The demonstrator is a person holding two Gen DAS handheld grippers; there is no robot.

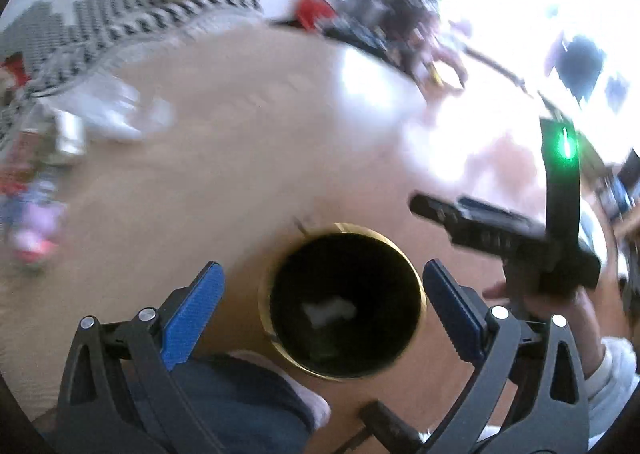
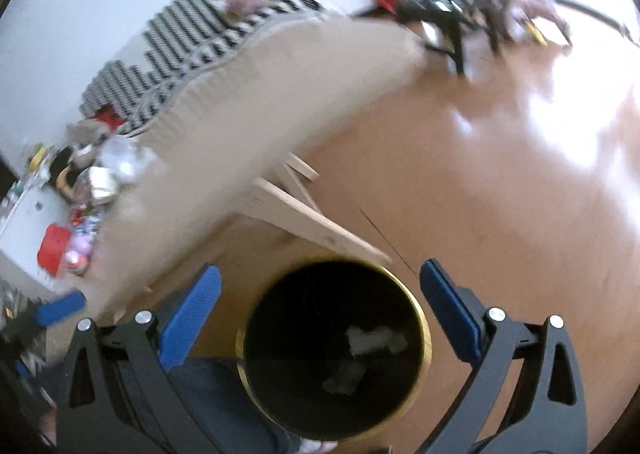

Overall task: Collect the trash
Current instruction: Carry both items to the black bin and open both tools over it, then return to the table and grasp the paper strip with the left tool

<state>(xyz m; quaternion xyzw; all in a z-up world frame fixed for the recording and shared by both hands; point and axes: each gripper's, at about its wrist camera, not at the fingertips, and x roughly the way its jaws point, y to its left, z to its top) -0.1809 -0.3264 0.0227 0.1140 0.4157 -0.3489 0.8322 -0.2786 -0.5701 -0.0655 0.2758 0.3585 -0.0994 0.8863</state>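
Wooden floor (image 2: 500,181) under everything. Beige table (image 2: 280,93) beside bin, its pale wooden leg (image 2: 308,219) touching bin's rim in view. Black gold-rimmed trash bin (image 2: 334,350) below both grippers; crumpled paper (image 2: 374,340) inside. Left gripper (image 1: 324,308) wide open, empty. Right gripper (image 2: 320,310) wide open, empty. Clutter (image 2: 84,189) on table's far end, well apart from bin.
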